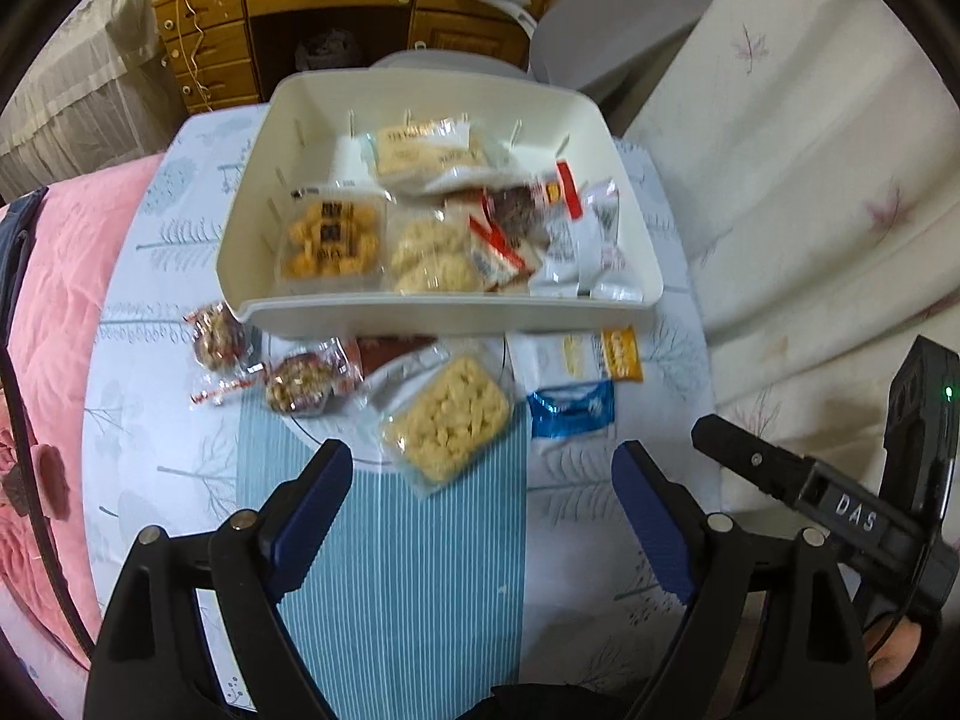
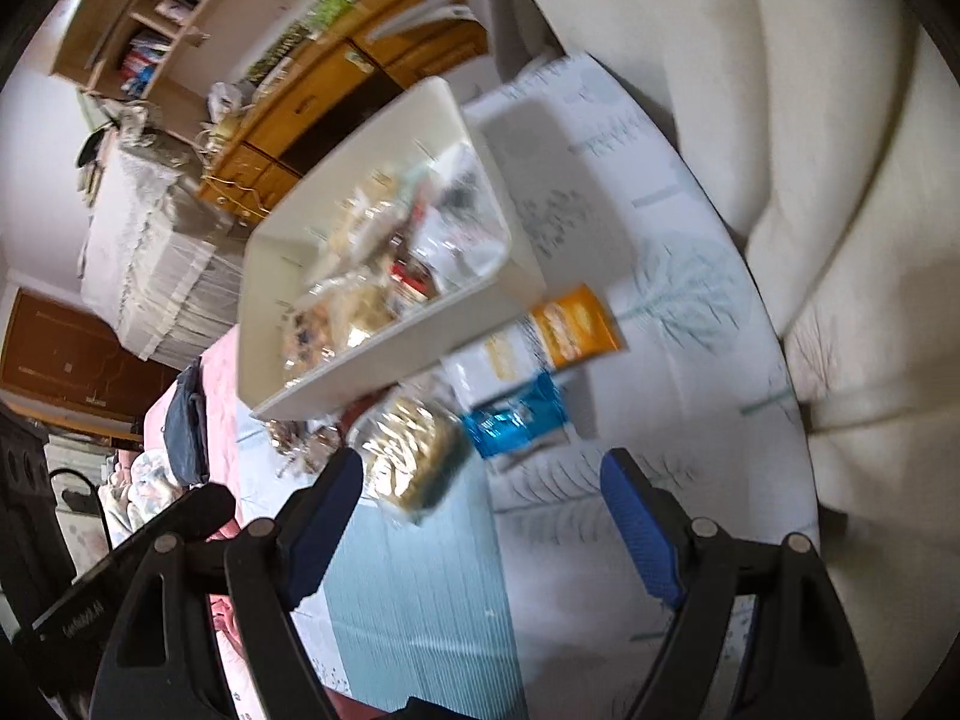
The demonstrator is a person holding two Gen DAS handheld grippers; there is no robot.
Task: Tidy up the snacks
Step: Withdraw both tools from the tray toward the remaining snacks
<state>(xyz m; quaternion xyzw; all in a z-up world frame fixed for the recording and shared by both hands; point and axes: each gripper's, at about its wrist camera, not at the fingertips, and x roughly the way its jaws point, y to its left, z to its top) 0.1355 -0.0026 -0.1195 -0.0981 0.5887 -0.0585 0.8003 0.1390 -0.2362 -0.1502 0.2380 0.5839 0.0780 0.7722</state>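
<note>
White bin (image 1: 444, 312) stands well ahead of both grippers on the surface (image 1: 150, 408), rigid and part-filled. Rice cracker pack (image 1: 447, 426) lies just ahead of the left gripper (image 1: 483, 480): judged light, brittle inside, film slippery; best pinched across its short sides. Blue packet (image 2: 516, 417) lies ahead of the right gripper (image 2: 483, 483): light, crinkly. Both grippers stand wide, empty, touching nothing.

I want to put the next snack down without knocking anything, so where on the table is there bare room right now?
The striped blue mat is bare between the pale puffed-snack pack and the left gripper. The tablecloth right of it, below the blue packet, is free too. Crowded: the strip along the white bin front, and the bin's inside.
</note>
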